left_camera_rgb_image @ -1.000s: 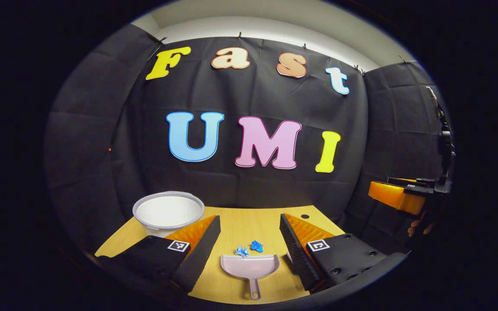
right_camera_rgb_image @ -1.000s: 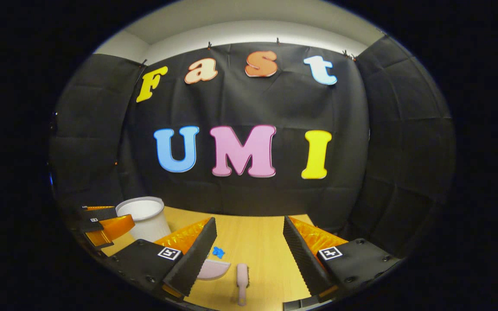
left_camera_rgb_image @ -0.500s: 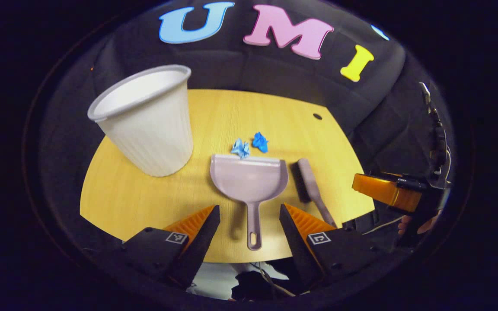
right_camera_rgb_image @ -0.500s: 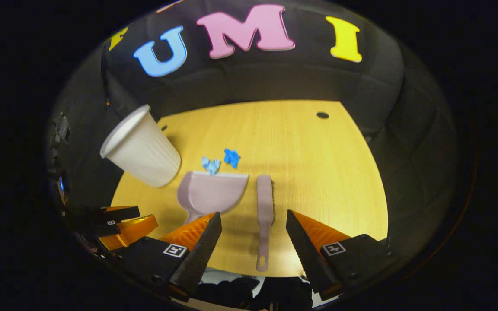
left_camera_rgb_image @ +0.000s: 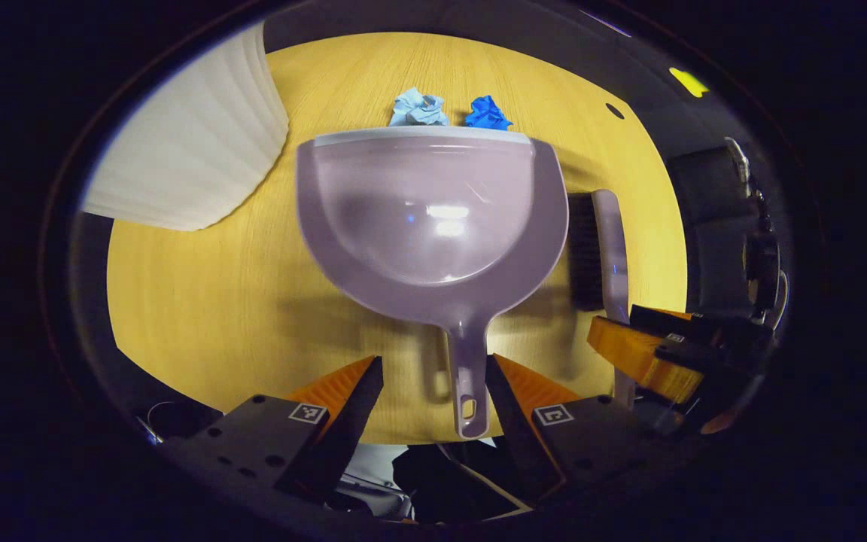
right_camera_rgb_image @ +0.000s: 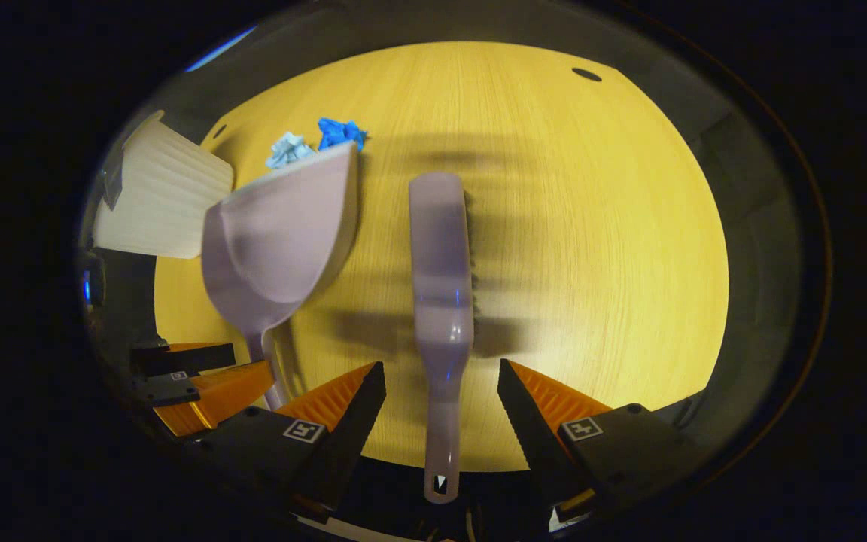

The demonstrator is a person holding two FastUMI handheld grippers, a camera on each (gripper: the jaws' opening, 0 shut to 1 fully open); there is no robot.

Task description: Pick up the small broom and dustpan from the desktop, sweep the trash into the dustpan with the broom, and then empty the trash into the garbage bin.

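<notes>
A lilac dustpan point(left_camera_rgb_image: 426, 218) lies flat on the yellow desktop point(left_camera_rgb_image: 200, 301), and its handle point(left_camera_rgb_image: 470, 376) runs back between the fingers of my open left gripper point(left_camera_rgb_image: 433, 395), nearer the right finger. Just past its lip sit a pale blue paper ball point(left_camera_rgb_image: 417, 109) and a darker blue one point(left_camera_rgb_image: 486, 113). The lilac broom point(right_camera_rgb_image: 441, 286) lies to the dustpan's right with bristles facing right. Its handle passes between the fingers of my open right gripper point(right_camera_rgb_image: 439, 399) without touching either. The dustpan point(right_camera_rgb_image: 283, 233) and my left gripper point(right_camera_rgb_image: 193, 376) lie at the left of the right gripper view.
A white ribbed garbage bin point(left_camera_rgb_image: 185, 150) stands on the desk left of the dustpan, close to it. A cable hole point(right_camera_rgb_image: 586, 74) marks the far right of the desktop. The desk's near edge runs just under both grippers. My right gripper point(left_camera_rgb_image: 652, 354) is at the right of the left gripper view.
Both grippers have tipped down and dropped toward the desk. The dustpan handle now lies between the left fingers and the broom handle between the right fingers; both stay open.
</notes>
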